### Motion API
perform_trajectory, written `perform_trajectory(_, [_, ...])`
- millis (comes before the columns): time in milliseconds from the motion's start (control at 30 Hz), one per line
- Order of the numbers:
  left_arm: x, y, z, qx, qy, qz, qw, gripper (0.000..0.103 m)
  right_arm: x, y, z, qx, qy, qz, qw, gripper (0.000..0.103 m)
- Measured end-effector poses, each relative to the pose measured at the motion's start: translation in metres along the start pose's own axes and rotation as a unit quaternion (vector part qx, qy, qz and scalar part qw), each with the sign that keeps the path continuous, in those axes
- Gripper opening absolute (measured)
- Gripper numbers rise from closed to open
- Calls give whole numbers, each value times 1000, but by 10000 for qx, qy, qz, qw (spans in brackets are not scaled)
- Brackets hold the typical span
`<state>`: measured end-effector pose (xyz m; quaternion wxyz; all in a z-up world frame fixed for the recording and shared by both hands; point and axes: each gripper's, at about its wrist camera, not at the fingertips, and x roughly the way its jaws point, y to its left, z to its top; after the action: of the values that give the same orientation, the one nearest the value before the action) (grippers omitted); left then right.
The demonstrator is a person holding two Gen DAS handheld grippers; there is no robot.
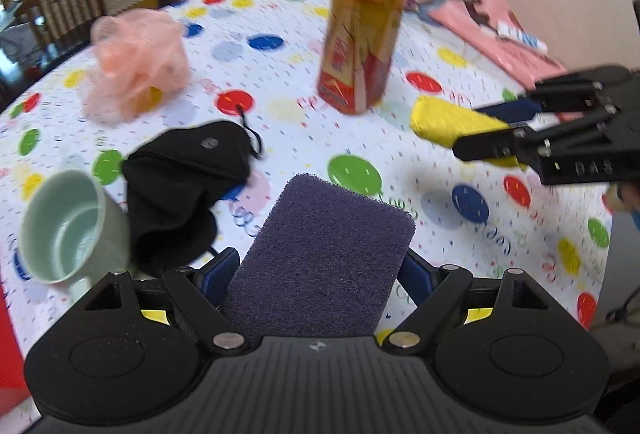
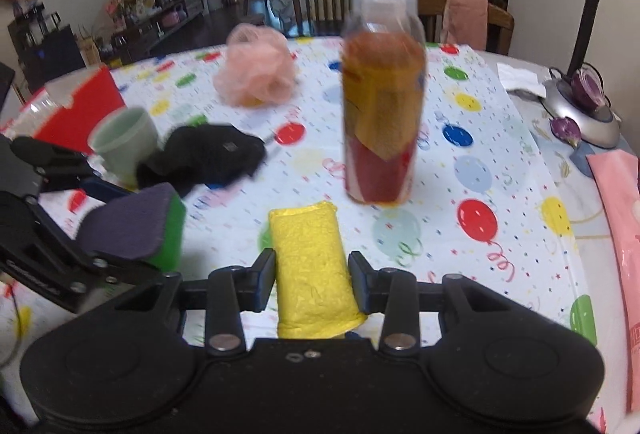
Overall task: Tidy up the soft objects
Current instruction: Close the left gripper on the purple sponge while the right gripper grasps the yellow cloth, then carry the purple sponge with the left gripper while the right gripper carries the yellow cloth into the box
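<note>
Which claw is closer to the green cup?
The left claw. Holding the purple sponge, it is just beside the green cup. The right claw, holding the yellow sponge, is farther across the table.

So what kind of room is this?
Probably a home dining area: wooden chairs around a table with a balloon-print tablecloth, and a cluttered sideboard behind.

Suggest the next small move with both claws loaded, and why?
Probably carry both toward the pink mesh puff and set them beside it. The left claw holds the purple sponge, the right claw the yellow sponge, both off the table, so grouping the soft things looks next; steer around the bottle.
</note>
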<state>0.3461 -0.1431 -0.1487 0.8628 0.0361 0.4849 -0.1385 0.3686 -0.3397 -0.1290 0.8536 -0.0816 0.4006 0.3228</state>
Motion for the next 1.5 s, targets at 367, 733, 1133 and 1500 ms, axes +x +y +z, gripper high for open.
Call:
perform_trajectory(367, [-65, 33, 4, -960, -570, 561, 9922, 85, -31, 49, 36, 72, -398, 345, 9986, 38])
perform_trajectory(733, [-131, 91, -16, -1621, -1107, 843, 9769, 85, -34, 128, 77, -11, -626, 631, 9960, 38])
perform_trajectory(1133, [-192, 179, -66, -2163, -1324, 1251, 9592, 85, -12, 238, 115, -323, -702, 930, 9927, 38])
perform_trajectory(1500, [-228, 259, -108, -2512, -1373, 1607, 9446, 85, 27, 321, 148, -370, -691, 1093, 9909, 38])
